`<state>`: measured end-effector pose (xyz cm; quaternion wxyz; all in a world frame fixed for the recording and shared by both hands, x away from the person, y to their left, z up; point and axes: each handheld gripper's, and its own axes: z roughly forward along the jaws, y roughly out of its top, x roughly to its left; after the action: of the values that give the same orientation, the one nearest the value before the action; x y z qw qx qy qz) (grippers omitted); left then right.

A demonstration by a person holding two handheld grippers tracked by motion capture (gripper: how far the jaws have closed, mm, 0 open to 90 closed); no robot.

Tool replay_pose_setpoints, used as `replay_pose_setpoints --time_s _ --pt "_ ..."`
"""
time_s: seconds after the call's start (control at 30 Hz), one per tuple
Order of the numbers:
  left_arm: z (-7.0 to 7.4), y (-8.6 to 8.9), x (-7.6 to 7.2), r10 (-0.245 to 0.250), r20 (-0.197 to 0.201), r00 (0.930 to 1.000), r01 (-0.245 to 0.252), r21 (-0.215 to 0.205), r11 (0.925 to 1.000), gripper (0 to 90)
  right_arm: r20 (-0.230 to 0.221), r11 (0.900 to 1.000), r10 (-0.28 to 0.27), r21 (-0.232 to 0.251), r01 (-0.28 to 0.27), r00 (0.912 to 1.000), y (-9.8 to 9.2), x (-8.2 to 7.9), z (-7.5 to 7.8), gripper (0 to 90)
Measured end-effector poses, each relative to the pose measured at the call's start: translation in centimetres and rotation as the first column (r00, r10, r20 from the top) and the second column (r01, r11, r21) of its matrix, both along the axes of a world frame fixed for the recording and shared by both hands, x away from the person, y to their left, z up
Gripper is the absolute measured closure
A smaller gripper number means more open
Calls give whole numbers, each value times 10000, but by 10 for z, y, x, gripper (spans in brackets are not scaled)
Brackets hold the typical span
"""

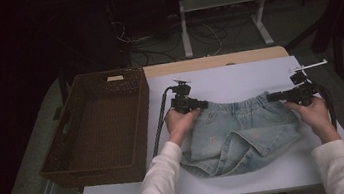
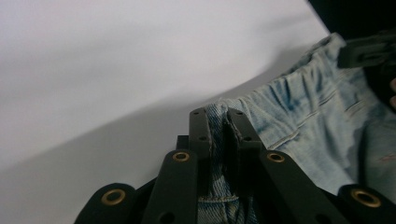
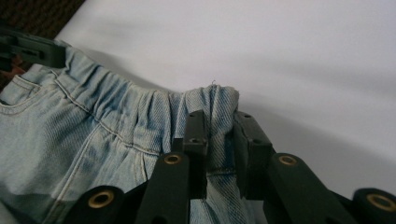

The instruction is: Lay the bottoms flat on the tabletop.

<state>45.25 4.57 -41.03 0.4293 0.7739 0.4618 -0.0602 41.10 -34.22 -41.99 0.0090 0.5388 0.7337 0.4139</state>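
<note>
A pair of light blue denim shorts (image 1: 238, 133) lies on the white table cover (image 1: 238, 80), waistband away from the person and legs folded toward the near edge. My left gripper (image 1: 204, 105) is shut on the waistband's left corner; in the left gripper view the denim (image 2: 303, 116) is pinched between the black jaws at my left gripper (image 2: 219, 114). My right gripper (image 1: 270, 97) is shut on the waistband's right corner. In the right gripper view a bunched fold of the denim (image 3: 93, 126) rises between the jaws of my right gripper (image 3: 217, 116).
A dark woven basket (image 1: 96, 127) stands at the left of the table, beside the white cover. Beyond the far edge, a white metal frame (image 1: 222, 14) and tangled cables (image 1: 162, 37) are on the floor. Bare white cover lies behind the shorts.
</note>
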Motion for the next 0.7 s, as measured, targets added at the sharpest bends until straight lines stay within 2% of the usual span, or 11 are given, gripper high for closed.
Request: replay_pose_setpoints --time_s 0.13,0.23,0.37,0.47,0.7 --pt "21 -3 2 199 822 9964 -189 -122 9997 817 323 9962 -360 800 333 9988 -10 7 8 757" --pt "34 -4 5 293 1194 9924 -270 -202 9994 817 570 9953 -379 913 326 9977 -11 14 16 758" --pt "43 -4 13 228 1291 9914 -213 -127 9997 817 810 9971 -323 710 265 9962 -10 21 26 758" --pt "47 -2 17 400 1290 9908 -374 -224 9991 816 941 9982 -310 544 260 9951 -6 26 31 758" --pt "47 8 27 688 1186 9906 -646 -385 9972 816 1101 9992 -165 371 125 9938 3 42 42 757"
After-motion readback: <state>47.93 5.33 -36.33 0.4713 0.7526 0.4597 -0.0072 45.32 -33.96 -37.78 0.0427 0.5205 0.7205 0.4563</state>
